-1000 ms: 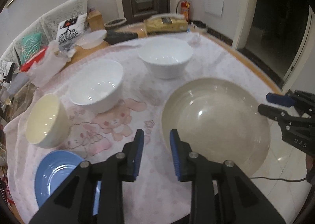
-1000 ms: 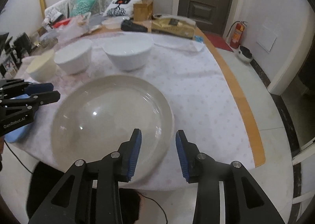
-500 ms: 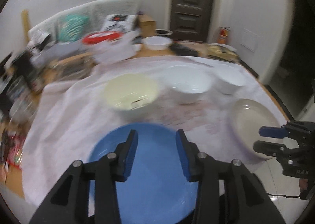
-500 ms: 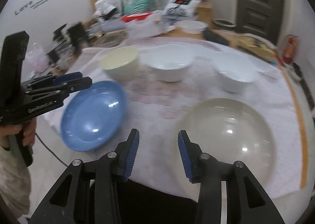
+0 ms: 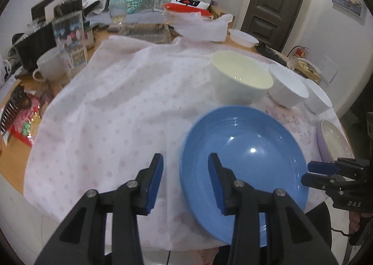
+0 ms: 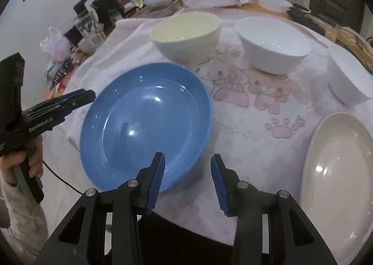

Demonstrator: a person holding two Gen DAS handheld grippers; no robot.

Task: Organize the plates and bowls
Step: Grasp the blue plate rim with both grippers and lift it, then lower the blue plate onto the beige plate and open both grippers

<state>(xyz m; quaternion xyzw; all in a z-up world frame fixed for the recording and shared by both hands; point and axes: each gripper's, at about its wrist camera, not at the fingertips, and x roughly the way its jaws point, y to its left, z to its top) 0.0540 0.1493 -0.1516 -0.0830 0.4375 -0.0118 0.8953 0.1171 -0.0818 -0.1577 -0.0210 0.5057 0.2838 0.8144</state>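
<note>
Both views have swung from the beige plate (image 6: pixel 338 171) at the bench's (image 5: pixel 105 106) right edge to the blue plate (image 5: pixel 242 155) at its front-left edge. The left tool (image 5: pixel 185 181), wide and empty, now straddles that rim, while the right tool (image 6: pixel 187 181), also wide, hovers beside it, so a pickup looks next.

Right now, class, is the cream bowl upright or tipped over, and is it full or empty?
Upright and empty. The cream bowl sits on the tablecloth with its rim facing up, and its bare inside shows nothing in it.
</note>
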